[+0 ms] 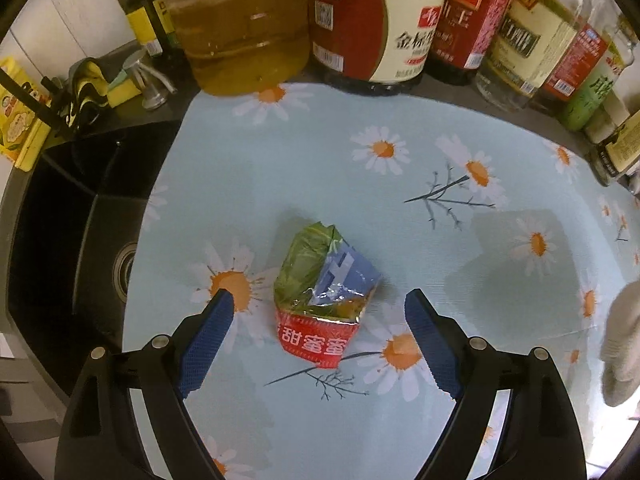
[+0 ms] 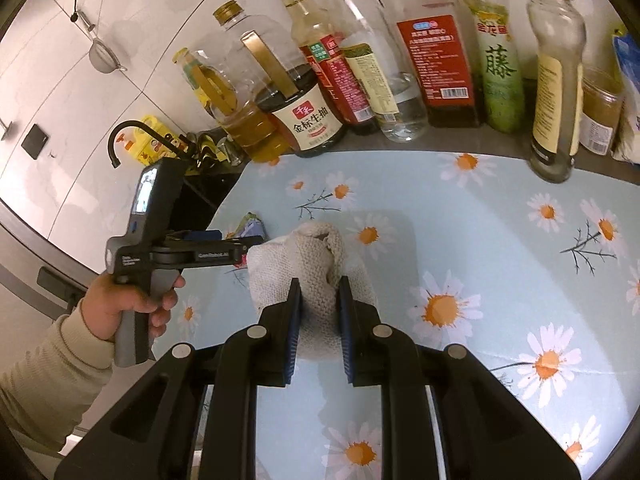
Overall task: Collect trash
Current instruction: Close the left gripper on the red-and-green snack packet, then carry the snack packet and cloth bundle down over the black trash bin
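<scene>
A black sink (image 1: 72, 232) sits at the far left, sunk beside the tabletop (image 1: 320, 168), which is covered in a pale blue daisy-print cloth. Just right of the sink, lying flat on that cloth, is the crumpled snack wrapper (image 1: 324, 300) (green and silvery blue at its far end, red with white characters at its near end). The left claw (image 1: 320, 298) points steeply down over it with its blue-padded fingers (image 1: 208, 336) spread wide apart, one on each side of the wrapper and neither touching it. In the right wrist view the same tool shows from the side, gripped by a bare hand (image 2: 128, 304) in a cream sleeve (image 2: 44, 376), and only a sliver of the wrapper (image 2: 250, 222) peeks out behind it.

Right of the wrapper, a white knitted cloth (image 2: 316, 272) is bunched up above the tabletop, and the right claw (image 2: 320, 282) is clamped tight on it, the knit bulging out between and beyond the two pads. The same cloth shows at the right edge of the left wrist view (image 1: 622, 344), well apart from the wrapper.

Behind the wrapper, along the back edge of the tabletop, stands a row of bottles: a jug of yellow oil (image 1: 236, 28), a dark soy sauce bottle (image 1: 376, 28), then more labelled bottles running off to the right.
</scene>
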